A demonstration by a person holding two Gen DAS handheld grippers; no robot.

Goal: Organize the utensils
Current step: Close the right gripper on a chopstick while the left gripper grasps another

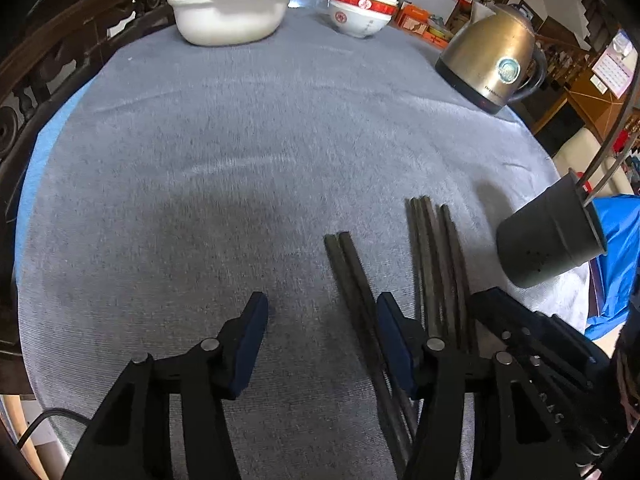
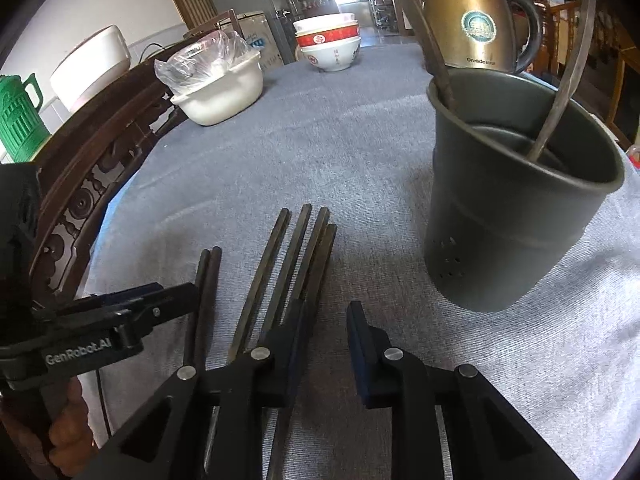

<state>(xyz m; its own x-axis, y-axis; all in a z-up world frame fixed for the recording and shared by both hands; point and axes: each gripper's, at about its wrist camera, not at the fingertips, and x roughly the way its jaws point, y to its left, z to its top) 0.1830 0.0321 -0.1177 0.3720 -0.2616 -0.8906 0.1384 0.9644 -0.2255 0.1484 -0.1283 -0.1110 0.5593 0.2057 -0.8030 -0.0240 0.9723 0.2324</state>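
Dark chopsticks lie on the grey tablecloth: a pair (image 1: pixel 348 268) (image 2: pixel 208 280) and a bundle of several (image 1: pixel 436 264) (image 2: pixel 296 260) to its right. A dark grey utensil holder (image 2: pixel 512 216) (image 1: pixel 548 236) stands to the right with two utensils in it. My left gripper (image 1: pixel 320 312) is open and empty; the pair runs under its right finger. My right gripper (image 2: pixel 328 316) is open and empty; its left finger is over the bundle. The left gripper also shows at the left of the right wrist view (image 2: pixel 132 308).
A brass kettle (image 1: pixel 492 56) (image 2: pixel 476 20) stands at the back right. Stacked red-and-white bowls (image 1: pixel 360 8) (image 2: pixel 328 44) and a white basin (image 1: pixel 232 12) (image 2: pixel 220 88) with a plastic bag sit at the far edge. A carved wooden chair back (image 2: pixel 92 184) borders the left.
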